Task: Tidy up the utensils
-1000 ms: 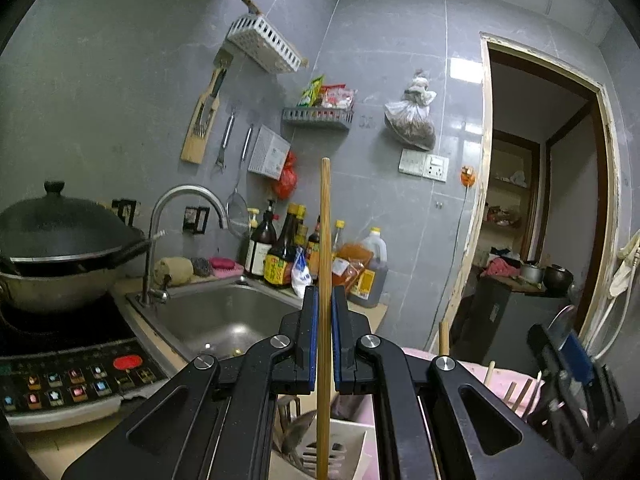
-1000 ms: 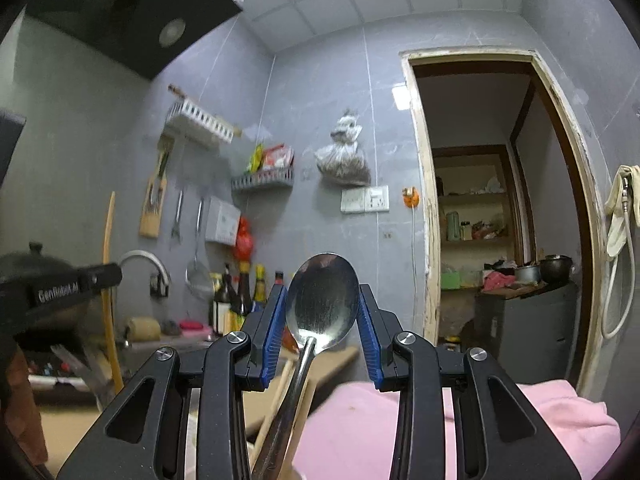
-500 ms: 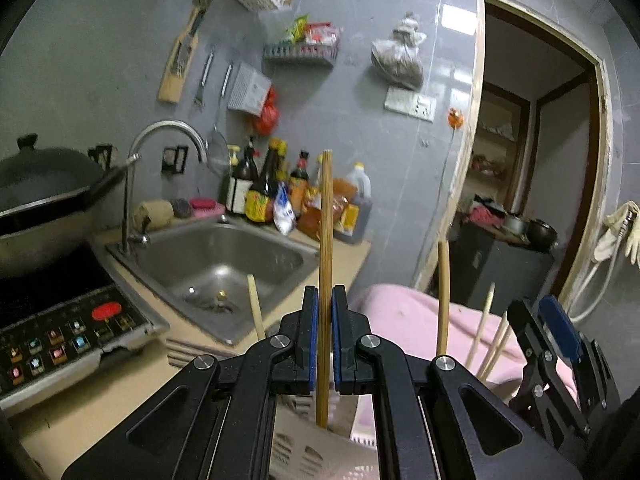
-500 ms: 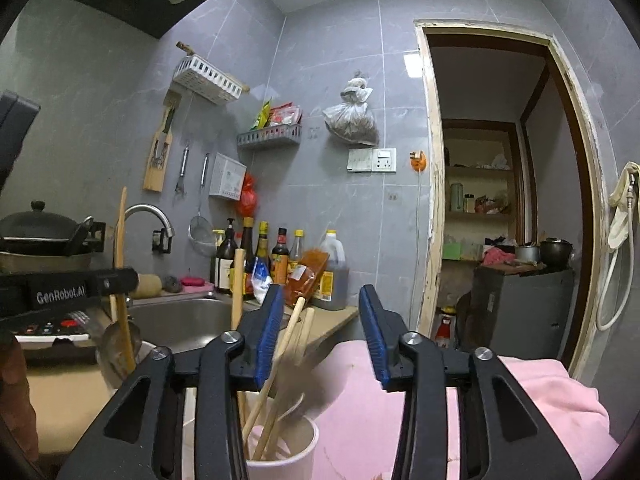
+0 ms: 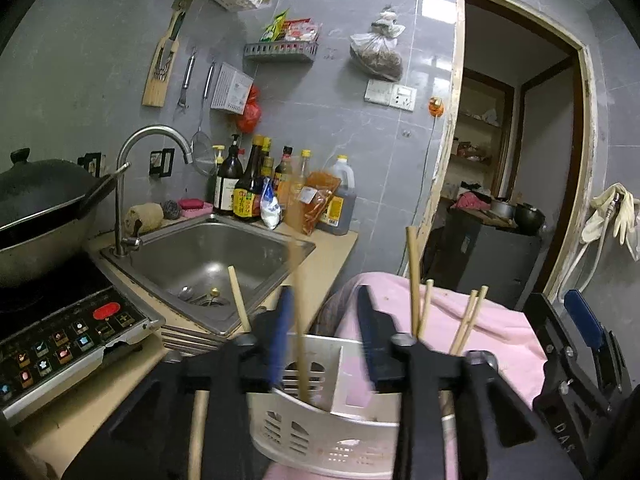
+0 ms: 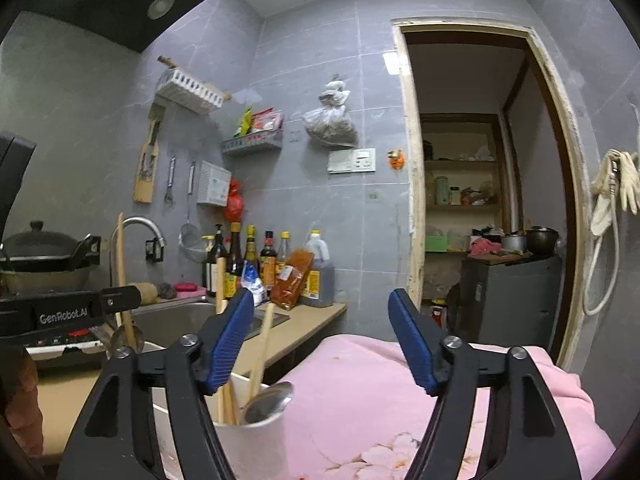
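In the left wrist view my left gripper is opening above a white slotted utensil basket. A blurred wooden chopstick stands between the jaws with its lower end in the basket, and the pads no longer press on it. More chopsticks stick up to the right. In the right wrist view my right gripper is opening wide with nothing between its pads. Below it a white cup holds a metal spoon, bowl up, and several chopsticks.
A steel sink with a curved tap lies ahead, with sauce bottles behind it. An induction cooker and a lidded wok are on the left. A pink cloth covers the surface on the right, before an open doorway.
My left gripper has tilted down and let go of the chopstick, which has dropped lower into the basket. My right gripper has released the spoon into the cup and spread wider.
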A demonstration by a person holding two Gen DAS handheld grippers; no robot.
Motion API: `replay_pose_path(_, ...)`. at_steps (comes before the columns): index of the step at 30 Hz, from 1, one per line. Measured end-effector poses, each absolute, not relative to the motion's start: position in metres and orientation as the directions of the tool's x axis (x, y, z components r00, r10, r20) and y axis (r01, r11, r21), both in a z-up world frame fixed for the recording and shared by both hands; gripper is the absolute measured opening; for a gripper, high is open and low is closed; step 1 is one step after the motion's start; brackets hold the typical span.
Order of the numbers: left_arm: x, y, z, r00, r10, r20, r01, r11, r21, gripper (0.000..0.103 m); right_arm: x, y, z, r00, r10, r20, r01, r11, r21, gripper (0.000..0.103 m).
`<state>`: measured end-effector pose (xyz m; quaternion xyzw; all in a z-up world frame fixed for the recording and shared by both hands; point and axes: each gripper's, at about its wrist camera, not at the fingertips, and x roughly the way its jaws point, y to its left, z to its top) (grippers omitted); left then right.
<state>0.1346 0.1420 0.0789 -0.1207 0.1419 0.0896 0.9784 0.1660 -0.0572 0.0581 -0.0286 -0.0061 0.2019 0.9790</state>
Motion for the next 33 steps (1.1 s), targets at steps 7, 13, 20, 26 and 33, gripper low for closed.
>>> replay_pose_path(7,0.127,0.13,0.085,0.949,0.167,-0.267,-0.216,0.963,-0.164,0.048,0.158,-0.084,0.064,0.938,0.345,-0.006,-0.345,0.938,-0.009,0.078)
replay_pose_path(13,0.116,0.12,0.091,0.959,0.173,-0.225,-0.208,0.967,-0.144,0.063,0.149,-0.103,0.071,0.951,0.31,-0.006,-0.31,0.951,0.008,0.084)
replay_pose_path(20,0.102,0.103,0.096,0.969,0.161,-0.184,-0.184,0.977,-0.112,0.076,0.133,-0.126,0.077,0.964,0.266,0.0,-0.266,0.964,0.018,0.095)
replay_pose_path(26,0.095,0.087,0.094,0.976,0.128,-0.178,-0.145,0.986,-0.084,0.083,0.121,-0.148,0.081,0.976,0.218,-0.003,-0.218,0.976,0.021,0.101)
replay_pose_path(33,0.085,0.066,0.082,0.978,0.061,-0.198,-0.073,0.996,-0.055,0.089,0.101,-0.174,0.081,0.985,0.169,-0.025,-0.17,0.985,-0.017,0.103)
